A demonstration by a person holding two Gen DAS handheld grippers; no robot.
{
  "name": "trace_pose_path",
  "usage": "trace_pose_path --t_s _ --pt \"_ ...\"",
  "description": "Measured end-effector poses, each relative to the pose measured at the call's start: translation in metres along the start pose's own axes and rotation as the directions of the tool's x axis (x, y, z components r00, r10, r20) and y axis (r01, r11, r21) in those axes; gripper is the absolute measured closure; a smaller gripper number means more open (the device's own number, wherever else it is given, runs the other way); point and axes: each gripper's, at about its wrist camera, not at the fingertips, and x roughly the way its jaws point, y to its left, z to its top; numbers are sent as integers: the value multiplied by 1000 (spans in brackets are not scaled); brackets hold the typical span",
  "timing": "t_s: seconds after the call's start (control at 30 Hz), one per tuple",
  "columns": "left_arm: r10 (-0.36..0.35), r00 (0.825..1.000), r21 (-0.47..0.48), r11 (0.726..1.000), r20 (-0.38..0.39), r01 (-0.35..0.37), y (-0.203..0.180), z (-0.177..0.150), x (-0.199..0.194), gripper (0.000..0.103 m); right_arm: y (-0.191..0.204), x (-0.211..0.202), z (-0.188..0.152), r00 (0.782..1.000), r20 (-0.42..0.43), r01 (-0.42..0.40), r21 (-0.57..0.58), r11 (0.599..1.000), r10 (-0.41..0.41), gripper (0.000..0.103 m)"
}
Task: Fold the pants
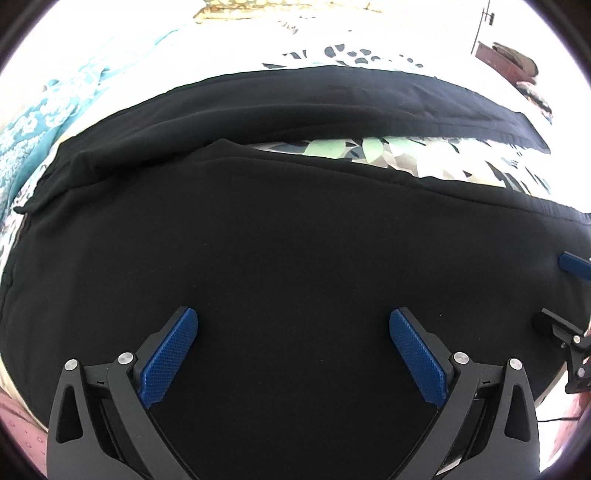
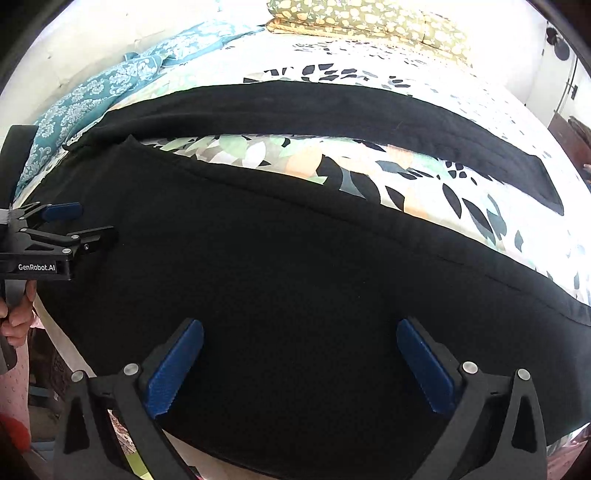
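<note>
A: Start closest in. What is the left claw (image 1: 293,325) doing?

B: It points steeply down at the black pants (image 1: 280,258), its blue pads (image 1: 417,354) spread wide with nothing but dark cloth showing between them. Released, gripping nothing. Whether the tips actually touch the fabric is hard to judge, since the cloth is so dark.

A: And the right claw (image 2: 299,336)?

B: The same: jaws wide apart, nothing pinched, the near pant leg filling the gap below it. Its own camera shows the near edge of the cloth running under its left finger.

A: How do the two sit relative to each other?

B: Side by side over the same leg. In the right wrist view the left claw comes in from the left edge, a hand (image 2: 16,314) gripping its handle. In the left wrist view the right claw's blue tip pokes in at the far right.

A: Where do the pants lie?

B: Spread flat on a bed, on a leaf-print sheet (image 2: 424,177). The near leg is the broad black band under both claws. Beyond it a wedge of sheet shows, then the far leg (image 2: 332,110), the two joining at the left.

A: Further back?

B: A teal patterned blanket (image 2: 85,96) at far left, and a green floral pillow (image 2: 369,18) at the head of the bed.
</note>
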Motion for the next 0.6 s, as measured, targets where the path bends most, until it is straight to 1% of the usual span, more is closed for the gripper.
trace_pose_path --t_s 0.13,0.43,0.6 --pt "1 1000 17 1000 -19 -1 -2 1 4 1 0 0 1 1000 -9 -3 -25 1000 3 0" --pt "31 998 34 999 -49 -29 -7 6 11 1 2 5 7 998 -62 3 -35 999 -5 0" --pt "46 994 32 999 -98 -43 -8 13 16 0 1 7 15 994 -110 -7 -42 999 2 0"
